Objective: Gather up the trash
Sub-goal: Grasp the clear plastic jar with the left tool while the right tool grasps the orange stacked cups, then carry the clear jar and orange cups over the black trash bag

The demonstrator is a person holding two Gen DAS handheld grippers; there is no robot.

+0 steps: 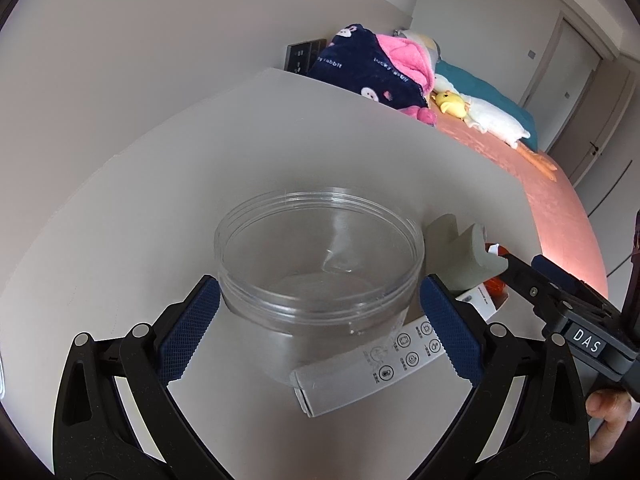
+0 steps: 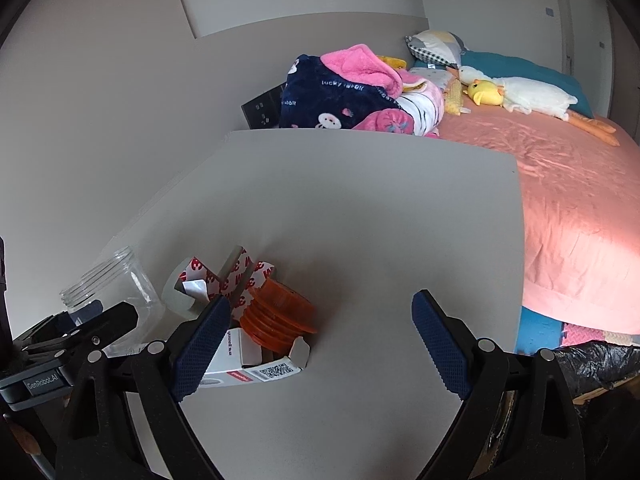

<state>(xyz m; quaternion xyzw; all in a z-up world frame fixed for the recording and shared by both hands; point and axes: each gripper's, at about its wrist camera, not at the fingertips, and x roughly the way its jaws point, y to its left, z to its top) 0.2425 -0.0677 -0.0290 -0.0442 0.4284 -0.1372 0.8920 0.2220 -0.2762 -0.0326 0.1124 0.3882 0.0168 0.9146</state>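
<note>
A clear plastic jar (image 1: 320,248) stands upright with no lid on the grey table (image 1: 240,140). My left gripper (image 1: 320,300) is open, its blue pads on either side of the jar's wall. Behind and to the right of the jar lie a white carton (image 1: 360,364), a grey foam corner piece (image 1: 464,252) and an orange ribbed plastic part (image 1: 496,290). In the right wrist view the carton (image 2: 256,364), the orange part (image 2: 280,316) and the foam piece with red-printed backing (image 2: 224,276) sit just by the left finger of my open right gripper (image 2: 320,298). The jar (image 2: 116,288) is left of them.
The table (image 2: 360,220) ends at a right edge next to a bed with a pink sheet (image 2: 560,200). Folded blankets (image 2: 352,92) and plush toys (image 2: 520,96) lie on the bed. A black bag (image 2: 592,360) shows at the lower right. A wall runs along the table's left side.
</note>
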